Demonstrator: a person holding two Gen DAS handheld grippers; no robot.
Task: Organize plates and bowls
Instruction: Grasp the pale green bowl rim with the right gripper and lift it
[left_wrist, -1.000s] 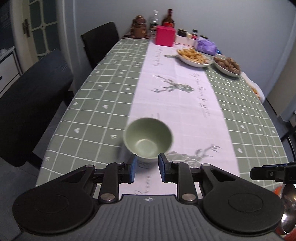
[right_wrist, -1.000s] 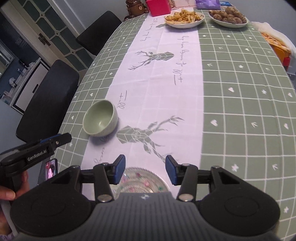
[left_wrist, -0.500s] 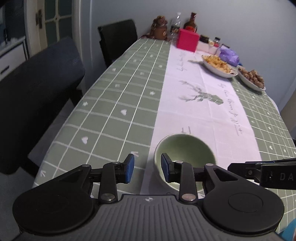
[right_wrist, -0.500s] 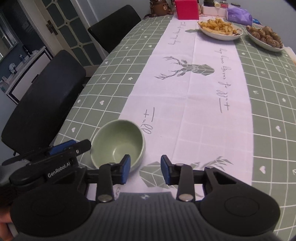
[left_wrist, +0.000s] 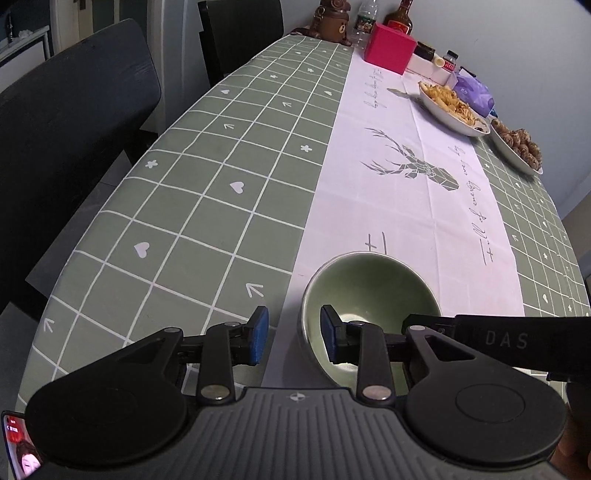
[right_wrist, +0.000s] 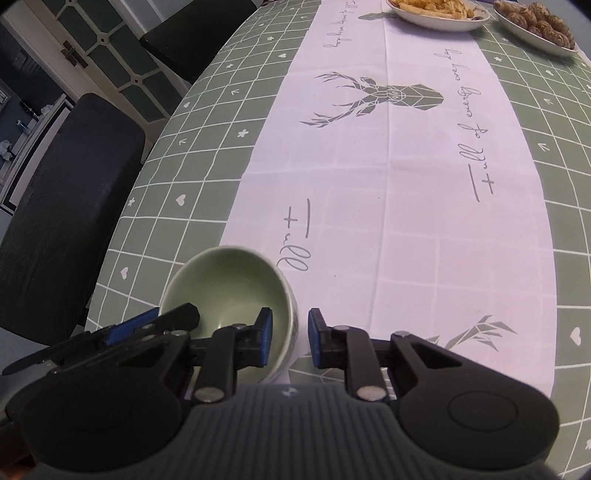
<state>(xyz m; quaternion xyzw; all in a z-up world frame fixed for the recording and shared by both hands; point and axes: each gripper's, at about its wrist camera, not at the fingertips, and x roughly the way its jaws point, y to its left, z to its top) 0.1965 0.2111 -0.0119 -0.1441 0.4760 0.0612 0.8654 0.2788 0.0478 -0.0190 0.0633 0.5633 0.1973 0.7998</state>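
Observation:
A pale green bowl (left_wrist: 369, 291) stands upright near the table's front edge, where the white runner meets the green check cloth. My left gripper (left_wrist: 293, 334) straddles the bowl's left rim, one finger inside and one outside, with a gap showing at the pads. In the right wrist view the same bowl (right_wrist: 229, 284) has my right gripper (right_wrist: 290, 339) over its right rim. Its jaws are closing, with the wall between them and a strip of cloth still showing beside the outer pad. Each gripper shows in the other's view: the right (left_wrist: 498, 336), the left (right_wrist: 147, 325).
Far down the table (left_wrist: 221, 184) stand a dish of fries (left_wrist: 454, 105), a dish of brown balls (left_wrist: 517, 144), a red box (left_wrist: 389, 51) and bottles. Black chairs (left_wrist: 74, 129) line the left side. The table edge runs just left of the bowl.
Both grippers came down onto the bowl. The right one moved left from a glass plate and narrowed its jaws around the bowl's rim; the left one slipped a finger inside.

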